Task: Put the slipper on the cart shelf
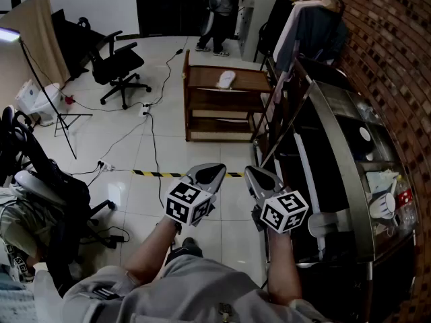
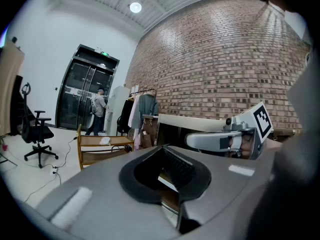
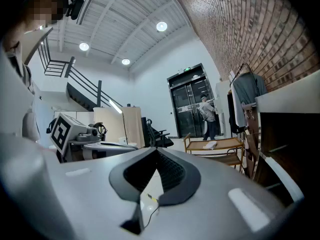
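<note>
Slipper (image 1: 227,79) is seen on cart (image 1: 202,81) top shelf, 12 o'clock; left gripper (image 1: 210,174) and right gripper (image 1: 258,177) jaws are pressed together, empty.

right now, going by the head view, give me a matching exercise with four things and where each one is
Things:
1. slipper
2. office chair
3. standing person
4. striped tape

Places:
a. by the dark doorway at the far end
b. stuck flat on the floor tiles
c. on top of the cart
d. left of the cart

Pairs: 1-c, 2-d, 3-a, 4-b
</note>
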Motion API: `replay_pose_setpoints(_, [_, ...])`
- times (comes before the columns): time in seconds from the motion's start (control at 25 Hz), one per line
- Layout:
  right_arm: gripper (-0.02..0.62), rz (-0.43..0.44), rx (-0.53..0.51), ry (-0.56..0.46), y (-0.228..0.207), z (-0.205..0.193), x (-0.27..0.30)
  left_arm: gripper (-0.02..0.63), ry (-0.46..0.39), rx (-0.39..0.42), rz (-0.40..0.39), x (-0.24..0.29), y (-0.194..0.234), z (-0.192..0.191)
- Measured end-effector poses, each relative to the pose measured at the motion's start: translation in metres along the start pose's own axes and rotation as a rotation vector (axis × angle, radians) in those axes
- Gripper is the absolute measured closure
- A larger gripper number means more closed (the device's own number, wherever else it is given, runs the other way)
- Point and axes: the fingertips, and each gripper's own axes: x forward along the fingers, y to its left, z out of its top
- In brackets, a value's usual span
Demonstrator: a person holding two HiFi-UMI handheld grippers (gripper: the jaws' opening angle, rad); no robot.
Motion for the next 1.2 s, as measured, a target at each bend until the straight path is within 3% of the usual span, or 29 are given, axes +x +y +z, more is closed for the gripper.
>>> replay_pose_setpoints(0.44, [0.595, -0.061, 0.017, -0.008, -0.031, 0.028, 0.125, 0.598, 0.023, 0.000, -0.037, 0.037, 0.122, 0.026])
replay_pose_setpoints(0.76, [0.595, -0.057, 0.045, 0.025, -0.070, 0.024, 0.189, 0.598, 0.042, -0.033, -0.015, 0.076, 0.188, 0.025])
replay_pose_setpoints(1.2, [0.595, 0.004, 0.062, 0.012, -0.203, 0.048, 0.277, 0.598, 0.070, -0.006, 0.061, 0.210, 0.260, 0.046])
